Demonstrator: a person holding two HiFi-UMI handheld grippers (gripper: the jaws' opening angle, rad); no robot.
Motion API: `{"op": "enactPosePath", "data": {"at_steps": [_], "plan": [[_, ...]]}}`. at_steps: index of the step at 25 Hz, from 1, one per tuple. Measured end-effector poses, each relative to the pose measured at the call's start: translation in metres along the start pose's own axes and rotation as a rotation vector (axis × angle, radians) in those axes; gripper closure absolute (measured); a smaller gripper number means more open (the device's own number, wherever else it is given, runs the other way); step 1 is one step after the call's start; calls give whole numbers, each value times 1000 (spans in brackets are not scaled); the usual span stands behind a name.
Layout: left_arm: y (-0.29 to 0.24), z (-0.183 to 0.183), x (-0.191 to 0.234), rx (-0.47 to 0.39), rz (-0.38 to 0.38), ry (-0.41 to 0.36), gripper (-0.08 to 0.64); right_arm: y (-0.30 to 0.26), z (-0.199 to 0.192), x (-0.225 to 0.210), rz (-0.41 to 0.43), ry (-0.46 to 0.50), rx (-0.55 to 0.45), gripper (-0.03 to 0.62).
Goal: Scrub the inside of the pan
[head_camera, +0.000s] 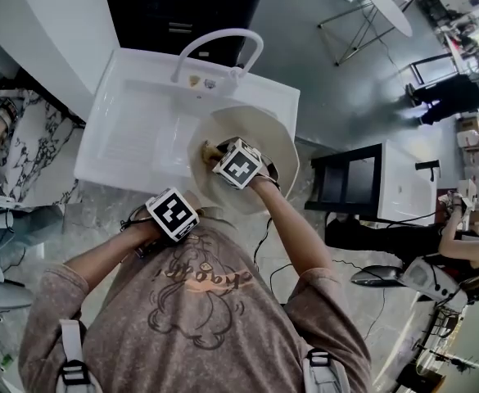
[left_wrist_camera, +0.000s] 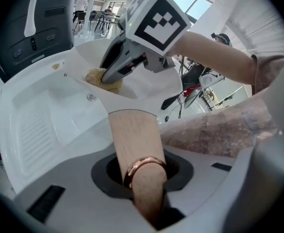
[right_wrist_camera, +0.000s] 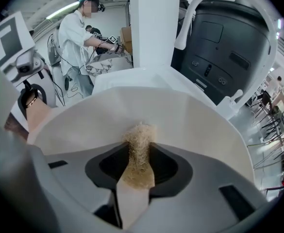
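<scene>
Part of pan point(head_camera: 284, 147) hidden beneath right tool point(head_camera: 221, 157).

Your pan point(head_camera: 282, 142): cream-white inside. Its handle point(left_wrist_camera: 134, 144): pale wood grain, with a copper-coloured ring point(left_wrist_camera: 142, 162). Scrub pad point(right_wrist_camera: 139, 144): straw-tan. Sink point(head_camera: 133, 129) and tap point(head_camera: 221, 33): plain white. Marker cubes point(head_camera: 172, 214): black squares on white. Your shirt point(head_camera: 198, 318): mottled pink-brown with a dark print.

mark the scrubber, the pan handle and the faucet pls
Tan fibrous scrubber point(right_wrist_camera: 139, 154), right gripper view: its bristly middle.
Pale wooden pan handle point(left_wrist_camera: 133, 137), left gripper view: shaft above the copper ring point(left_wrist_camera: 142, 162).
White arched faucet point(head_camera: 220, 33), head view: top of the arch.
</scene>
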State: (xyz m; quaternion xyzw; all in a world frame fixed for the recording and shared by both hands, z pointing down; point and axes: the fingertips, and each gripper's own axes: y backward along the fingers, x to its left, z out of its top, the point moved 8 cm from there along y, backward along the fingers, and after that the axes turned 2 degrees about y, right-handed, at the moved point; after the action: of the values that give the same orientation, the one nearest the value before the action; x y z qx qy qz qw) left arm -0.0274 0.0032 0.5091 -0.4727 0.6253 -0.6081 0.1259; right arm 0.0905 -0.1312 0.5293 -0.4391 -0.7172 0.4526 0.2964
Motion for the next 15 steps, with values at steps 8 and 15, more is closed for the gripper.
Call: {"op": "enactPosePath", "data": {"at_steps": [8, 15], "plan": [[-3, -2, -1, 0, -13, -11, 451, 0, -15, -32, -97, 26, 82, 447], [2, -2, -2, 5, -10, -15, 451, 9, -35, -50, -130, -9, 120, 447]]}}
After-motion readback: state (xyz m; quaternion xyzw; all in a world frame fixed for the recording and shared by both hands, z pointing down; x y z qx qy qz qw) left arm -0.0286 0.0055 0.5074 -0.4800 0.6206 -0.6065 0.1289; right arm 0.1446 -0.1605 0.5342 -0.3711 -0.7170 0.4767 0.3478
